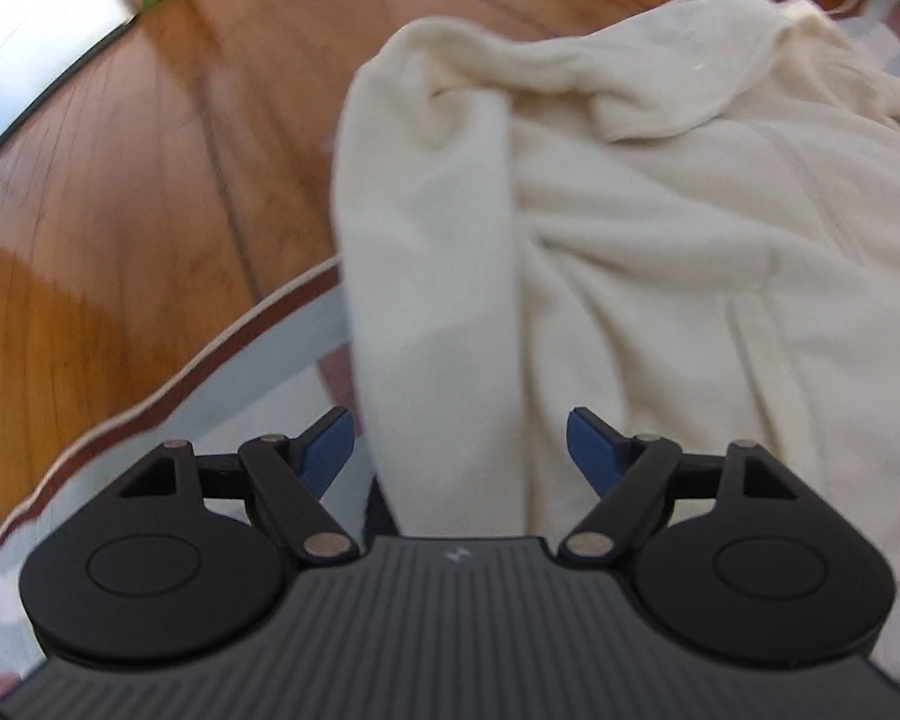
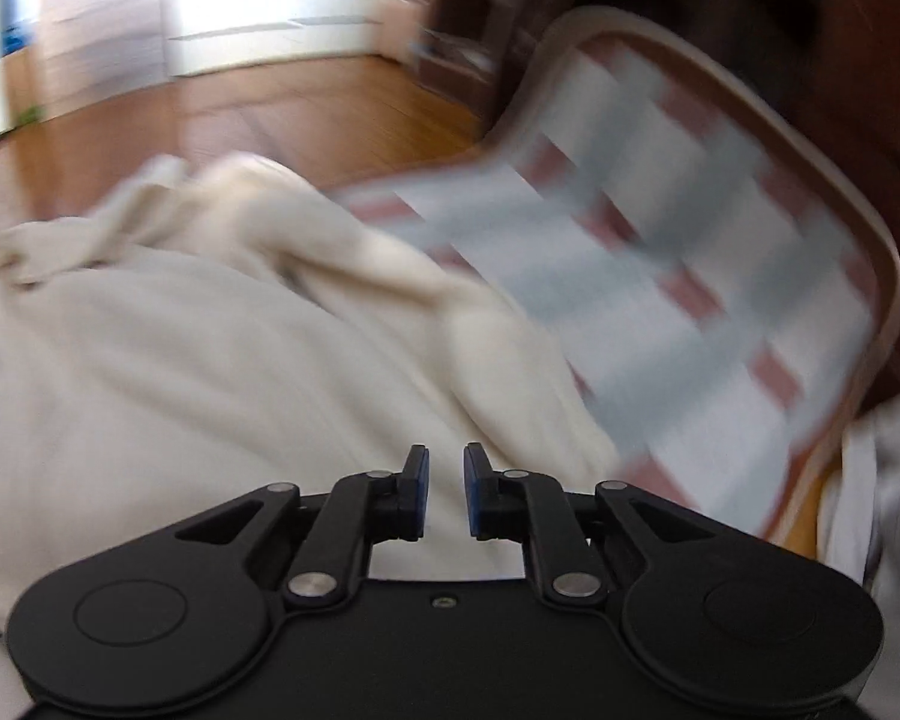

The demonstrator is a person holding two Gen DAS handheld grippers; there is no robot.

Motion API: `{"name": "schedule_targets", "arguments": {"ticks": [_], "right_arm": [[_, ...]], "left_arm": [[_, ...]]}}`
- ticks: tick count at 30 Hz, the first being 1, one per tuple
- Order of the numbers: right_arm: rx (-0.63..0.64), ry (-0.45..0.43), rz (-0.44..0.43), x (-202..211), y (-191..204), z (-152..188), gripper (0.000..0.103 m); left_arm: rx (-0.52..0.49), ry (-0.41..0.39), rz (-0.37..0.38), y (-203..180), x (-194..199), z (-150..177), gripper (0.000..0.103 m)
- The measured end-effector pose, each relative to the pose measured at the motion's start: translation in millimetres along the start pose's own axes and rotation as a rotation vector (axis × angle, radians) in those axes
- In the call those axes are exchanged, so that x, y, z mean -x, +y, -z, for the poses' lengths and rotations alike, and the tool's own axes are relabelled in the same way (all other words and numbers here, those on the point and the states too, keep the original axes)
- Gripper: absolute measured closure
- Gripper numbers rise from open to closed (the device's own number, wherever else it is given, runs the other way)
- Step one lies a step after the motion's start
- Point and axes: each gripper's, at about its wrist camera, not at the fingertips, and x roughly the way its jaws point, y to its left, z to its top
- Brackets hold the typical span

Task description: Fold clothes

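Since the garment [image 1: 660, 252] is a cream knit that slumps into deep soft folds, I judge it light, limp and not slippery: it will sag from any single pinch and will not hold a crease unless it is laid flat. It lies rumpled on a checked mat [image 2: 720, 276] spread over a wooden floor [image 1: 150, 150], with one long fold, perhaps a sleeve, running down its left side toward the near edge. Left tongs [image 1: 459, 450] are spread wide with that fold between the blue pads [image 1: 594, 450], though no pad presses on it. Right tongs [image 2: 446, 492] hover over the cloth's near right part, nearly together with a narrow gap and nothing pinched. Hems, cuffs or shoulder seams look like the best places to grip, since doubled cloth there should hold better. Blur hides the finer seams.
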Motion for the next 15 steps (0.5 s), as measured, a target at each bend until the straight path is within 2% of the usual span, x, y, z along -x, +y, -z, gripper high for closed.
{"name": "schedule_targets", "arguments": {"ticks": [2,5,6,8,10,12,14,15], "right_arm": [[0.027,0.017,-0.165,7.3,22.4,-19.0,0.078],[-0.003,0.143,-0.519,-3.9,70.6,-39.7,0.074],[-0.013,0.198,-0.624,-11.2,90.3,-43.3,0.074],[-0.024,0.303,-0.763,-25.6,132.6,-44.9,0.072],[0.001,0.383,-0.827,-36.1,176.4,-43.9,0.072],[0.084,0.414,-0.837,-37.2,214.2,-42.1,0.072],[0.180,0.413,-0.845,-31.9,237.7,-34.2,0.072],[0.225,0.417,-0.853,-29.3,247.6,-30.1,0.072]], "left_arm": [[0.013,0.021,0.009,-1.0,-5.2,1.7,0.025],[-0.018,0.035,0.000,-12.1,-17.1,3.7,0.019],[-0.043,0.044,-0.042,-16.1,-22.6,4.4,0.018],[-0.102,0.051,-0.144,-19.1,-26.7,8.9,0.019],[-0.143,0.031,-0.212,-9.0,-17.4,15.4,0.019],[-0.103,0.015,-0.192,11.7,-5.7,18.0,0.018],[0.010,0.045,-0.088,36.8,-4.5,18.7,0.017],[0.063,0.083,-0.022,46.7,-10.0,19.6,0.013]]}}
